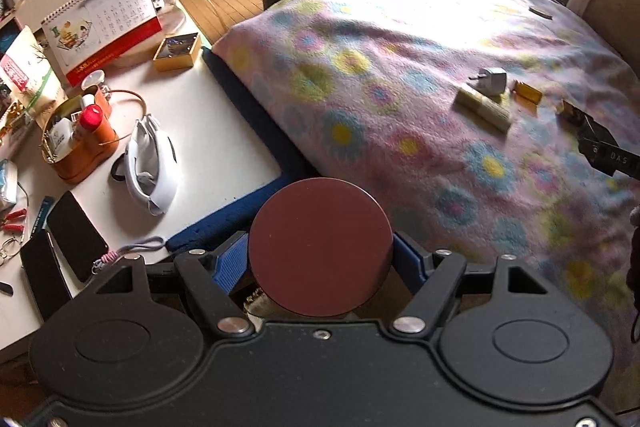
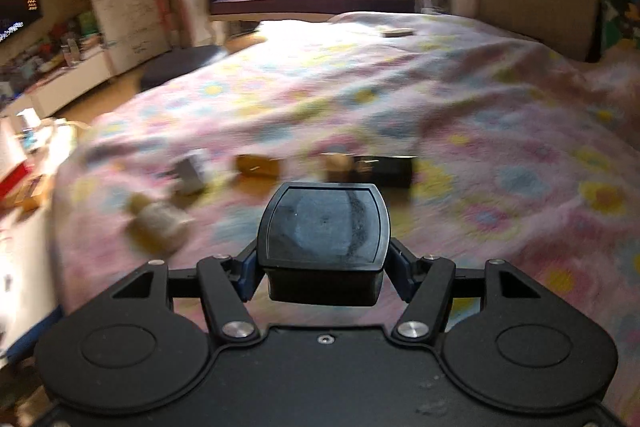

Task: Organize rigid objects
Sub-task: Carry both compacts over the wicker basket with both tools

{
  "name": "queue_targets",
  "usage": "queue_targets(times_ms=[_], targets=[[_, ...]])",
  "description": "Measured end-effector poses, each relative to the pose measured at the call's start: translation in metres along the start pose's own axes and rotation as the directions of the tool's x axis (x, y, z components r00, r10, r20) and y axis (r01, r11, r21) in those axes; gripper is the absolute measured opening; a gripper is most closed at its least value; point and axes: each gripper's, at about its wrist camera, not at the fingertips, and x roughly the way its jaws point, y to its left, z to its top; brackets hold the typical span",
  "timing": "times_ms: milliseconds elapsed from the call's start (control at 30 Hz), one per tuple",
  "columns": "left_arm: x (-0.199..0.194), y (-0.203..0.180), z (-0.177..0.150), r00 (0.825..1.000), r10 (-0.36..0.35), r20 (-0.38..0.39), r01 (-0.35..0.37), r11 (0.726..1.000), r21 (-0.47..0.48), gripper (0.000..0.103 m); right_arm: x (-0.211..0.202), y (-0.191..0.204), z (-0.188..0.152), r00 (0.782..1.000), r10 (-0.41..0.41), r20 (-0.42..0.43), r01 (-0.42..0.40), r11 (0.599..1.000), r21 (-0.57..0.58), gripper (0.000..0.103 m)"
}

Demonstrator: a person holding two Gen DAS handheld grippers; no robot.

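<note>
Above the bed's near edge, left claw (image 1: 320, 259) grips a maroon disc (image 1: 320, 247), right claw (image 2: 323, 267) a black case (image 2: 323, 231) — set each down level, beside the plug adapter (image 1: 491, 81).

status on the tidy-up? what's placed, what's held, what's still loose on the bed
Nothing looks clearly placed: no sorted group shows. In hand: the left gripper is shut on a dark red round disc; the right gripper is shut on a black box with a clear lid. Still loose on the floral blanket: a white plug adapter, a pale cylinder, an amber block and a flat item farther off.
</note>
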Motion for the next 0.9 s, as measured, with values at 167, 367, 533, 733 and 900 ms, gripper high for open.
queue_targets(times_ms=[167, 367, 533, 733, 900], targets=[[0.005, 0.001, -0.006, 0.999, -0.009, -0.036, 0.009, 1.000, 0.008, 0.071, -0.031, 0.053, -0.018, 0.988, 0.151, -0.039, -0.153, 0.988, -0.034, 0.062], [0.010, 0.005, -0.013, 0.997, 0.004, -0.077, -0.004, 1.000, 0.004, 0.071, -0.057, 0.114, -0.046, 0.958, 0.260, -0.122, -0.274, 0.955, -0.111, 0.062], [0.017, 0.013, -0.020, 0.992, -0.012, -0.128, 0.010, 1.000, -0.018, 0.071, -0.068, 0.152, -0.068, 0.942, 0.272, -0.198, -0.310, 0.930, -0.198, 0.062], [0.021, 0.021, -0.022, 0.989, -0.015, -0.149, 0.008, 0.999, -0.048, 0.071, -0.076, 0.173, -0.083, 0.940, 0.246, -0.235, -0.308, 0.908, -0.282, 0.062], [0.025, 0.032, -0.025, 0.986, 0.013, -0.168, -0.028, 0.996, -0.086, 0.071, -0.078, 0.172, -0.086, 0.937, 0.249, -0.245, -0.317, 0.901, -0.298, 0.062]])
